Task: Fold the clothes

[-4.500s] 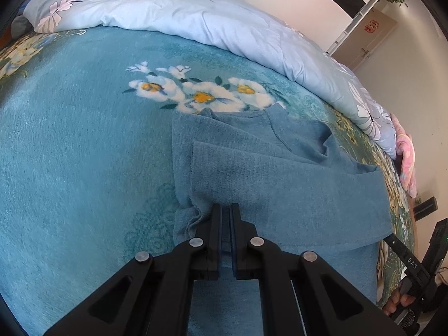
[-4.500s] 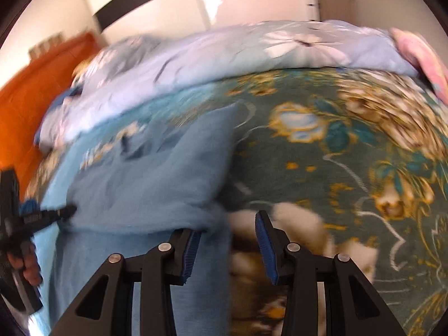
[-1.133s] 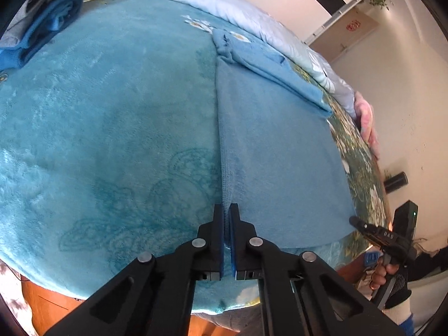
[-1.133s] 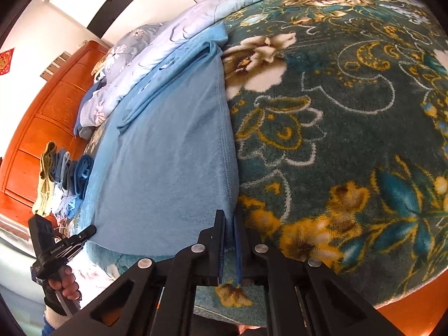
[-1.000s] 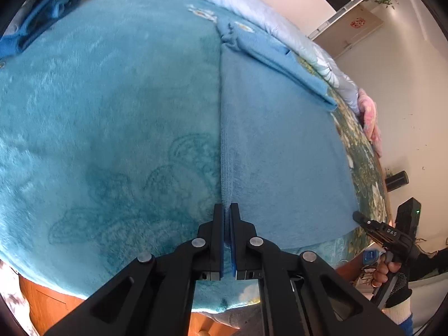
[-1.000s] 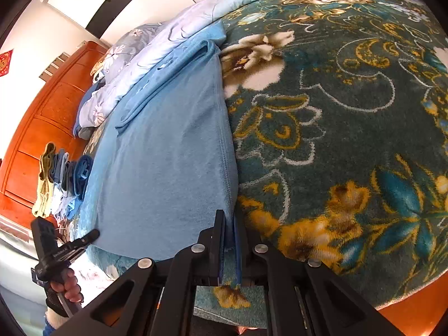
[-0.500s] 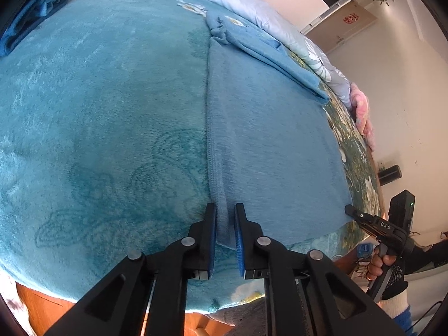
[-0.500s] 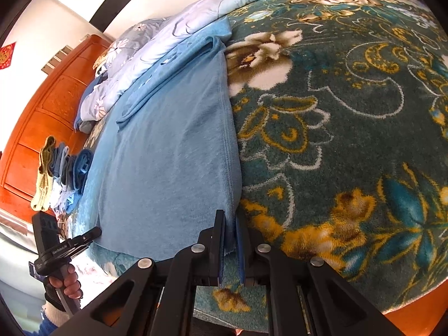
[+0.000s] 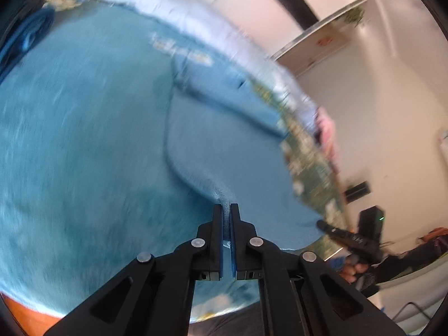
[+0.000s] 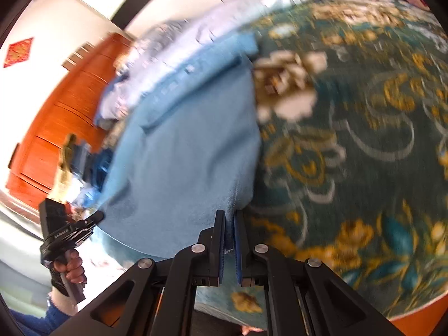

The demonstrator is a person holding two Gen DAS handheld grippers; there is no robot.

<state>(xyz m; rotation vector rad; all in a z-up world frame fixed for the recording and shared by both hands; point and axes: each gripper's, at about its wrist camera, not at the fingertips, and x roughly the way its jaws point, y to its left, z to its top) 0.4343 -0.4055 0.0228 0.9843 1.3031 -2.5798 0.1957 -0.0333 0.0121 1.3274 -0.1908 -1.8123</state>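
Observation:
A blue fleece garment (image 9: 232,151) lies lengthwise on the bed, its sleeves folded across its far end. My left gripper (image 9: 226,205) is shut on the garment's near left corner, and the cloth rises from the bed to its tips. In the right wrist view the same garment (image 10: 184,151) fills the left half, and my right gripper (image 10: 229,212) is shut on its near right corner, which is pulled up into a ridge. Each view shows the other gripper at the hem's opposite end, held by a hand. Both views are motion-blurred.
The bed carries a teal plush blanket (image 9: 70,128) on the left and a dark green floral one (image 10: 364,128) on the right. A pale blue quilt (image 9: 201,19) is bunched along the far side. Folded clothes (image 10: 86,162) lie by the orange wooden headboard (image 10: 56,117).
Both grippers have risen, lifting the garment's near hem off the bed. The left jaws parted slightly half a second ago and are closed again on the corner.

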